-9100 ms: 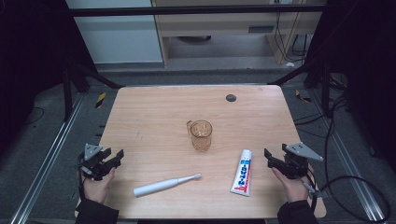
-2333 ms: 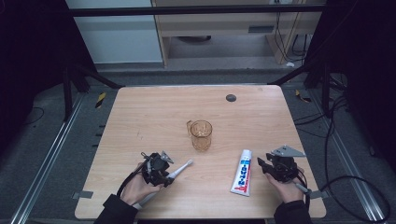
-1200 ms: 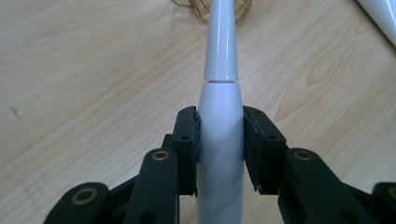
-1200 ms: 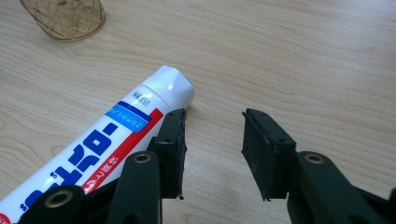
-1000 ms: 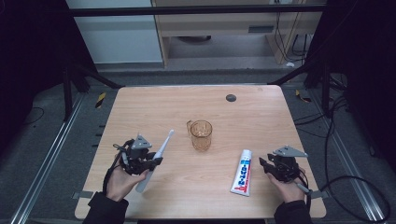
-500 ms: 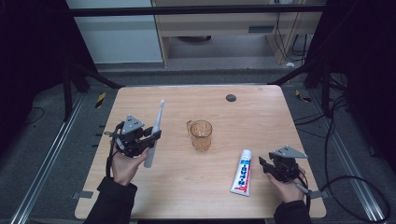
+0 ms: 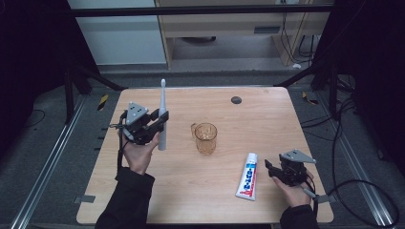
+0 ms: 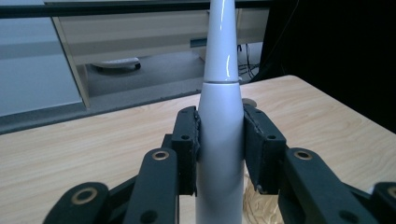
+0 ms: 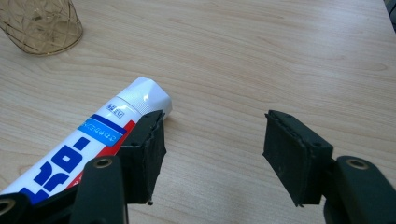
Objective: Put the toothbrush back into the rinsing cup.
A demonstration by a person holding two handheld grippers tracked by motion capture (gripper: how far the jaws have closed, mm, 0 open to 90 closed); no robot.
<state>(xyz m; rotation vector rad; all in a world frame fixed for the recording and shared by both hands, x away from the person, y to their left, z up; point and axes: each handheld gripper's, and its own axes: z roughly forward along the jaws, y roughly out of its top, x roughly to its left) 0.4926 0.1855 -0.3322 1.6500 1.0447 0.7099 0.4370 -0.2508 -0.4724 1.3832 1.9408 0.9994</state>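
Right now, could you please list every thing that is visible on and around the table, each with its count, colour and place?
white electric toothbrush: one, white, upright, clamped in the left gripper above the table's left part
amber glass mug: one, amber, middle of the table
white toothpaste tube: one, white with blue and red print, lying near the right front edge
small dark round disc: one, dark, far side of the table
light wooden table: one, light wood
left gripper: one, black, shut on the toothbrush
right gripper: one, black, jaws just been opening, nothing between them, beside the tube
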